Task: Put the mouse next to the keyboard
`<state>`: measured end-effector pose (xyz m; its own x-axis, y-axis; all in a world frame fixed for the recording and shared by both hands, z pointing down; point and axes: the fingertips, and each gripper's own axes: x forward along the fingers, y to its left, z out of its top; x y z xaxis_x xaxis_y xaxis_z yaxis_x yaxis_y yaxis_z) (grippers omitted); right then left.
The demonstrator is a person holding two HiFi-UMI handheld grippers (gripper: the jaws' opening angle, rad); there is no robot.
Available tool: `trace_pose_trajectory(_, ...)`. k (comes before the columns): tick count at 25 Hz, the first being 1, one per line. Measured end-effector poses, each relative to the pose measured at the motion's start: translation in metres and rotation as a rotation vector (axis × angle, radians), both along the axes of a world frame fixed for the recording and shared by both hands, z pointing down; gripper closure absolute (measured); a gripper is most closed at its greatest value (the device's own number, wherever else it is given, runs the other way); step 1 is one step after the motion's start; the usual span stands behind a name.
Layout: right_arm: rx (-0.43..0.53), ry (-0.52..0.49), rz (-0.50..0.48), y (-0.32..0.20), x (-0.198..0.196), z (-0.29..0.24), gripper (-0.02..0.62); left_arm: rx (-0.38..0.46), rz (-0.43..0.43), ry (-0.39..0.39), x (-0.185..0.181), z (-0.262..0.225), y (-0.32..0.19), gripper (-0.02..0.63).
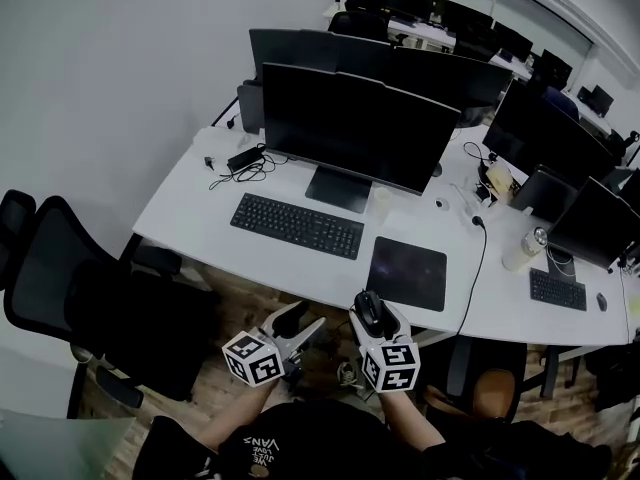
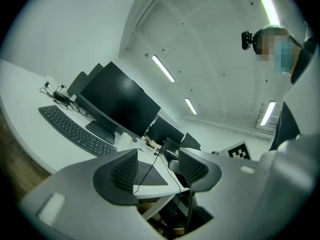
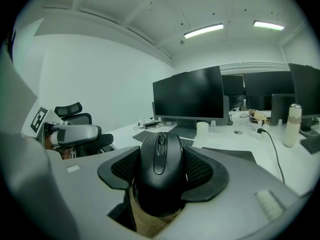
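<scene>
The right hand-held gripper [image 3: 160, 171] squeezes the mouse [image 3: 160, 154], in the air just off the bench's [image 1: 180, 208] front edge. The left hand-held gripper [image 2: 157, 166] has its jaws apart, holding nothing. Next, the mouse should probably go beside the keyboard [image 1: 297, 225].

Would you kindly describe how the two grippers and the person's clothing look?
Both the left gripper and right gripper are light grey, their broad curved jaws lined with dark ribbed pads. Each carries a white cube bearing black square markers. The person wears a black top with pale lettering.
</scene>
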<state>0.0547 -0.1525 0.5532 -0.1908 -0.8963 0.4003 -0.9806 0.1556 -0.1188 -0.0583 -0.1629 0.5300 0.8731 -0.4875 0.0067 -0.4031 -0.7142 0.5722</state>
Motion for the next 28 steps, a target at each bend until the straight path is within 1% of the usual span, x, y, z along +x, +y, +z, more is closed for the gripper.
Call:
trace_pose_trajectory(9, -0.016, 0.034, -0.059, -0.057, 0.038, 0.007, 0.321, 0.046, -0.162, -0.117, 0.012, 0.008, -0.048, 0.374)
trace_pose_trajectory(17, -0.007, 0.066, -0.072, -0.109, 0.076, 0.012, 0.321, 0.059, -0.277, -0.168, 0.016, 0.014, -0.081, 0.382)
trace_pose_trajectory(19, -0.009, 0.077, -0.068, -0.121, 0.088, 0.016, 0.321, 0.061, -0.306, -0.182, 0.016, 0.015, -0.086, 0.404)
trace_pose_trajectory(24, -0.030, 0.103, -0.063, -0.150, 0.115, 0.032, 0.321, 0.071, -0.385, -0.210, 0.015, 0.018, -0.091, 0.483)
trace_pose_trajectory(28, -0.058, 0.124, -0.066, -0.170, 0.128, 0.048, 0.321, 0.070, -0.443, -0.225, 0.010, 0.020, -0.091, 0.546)
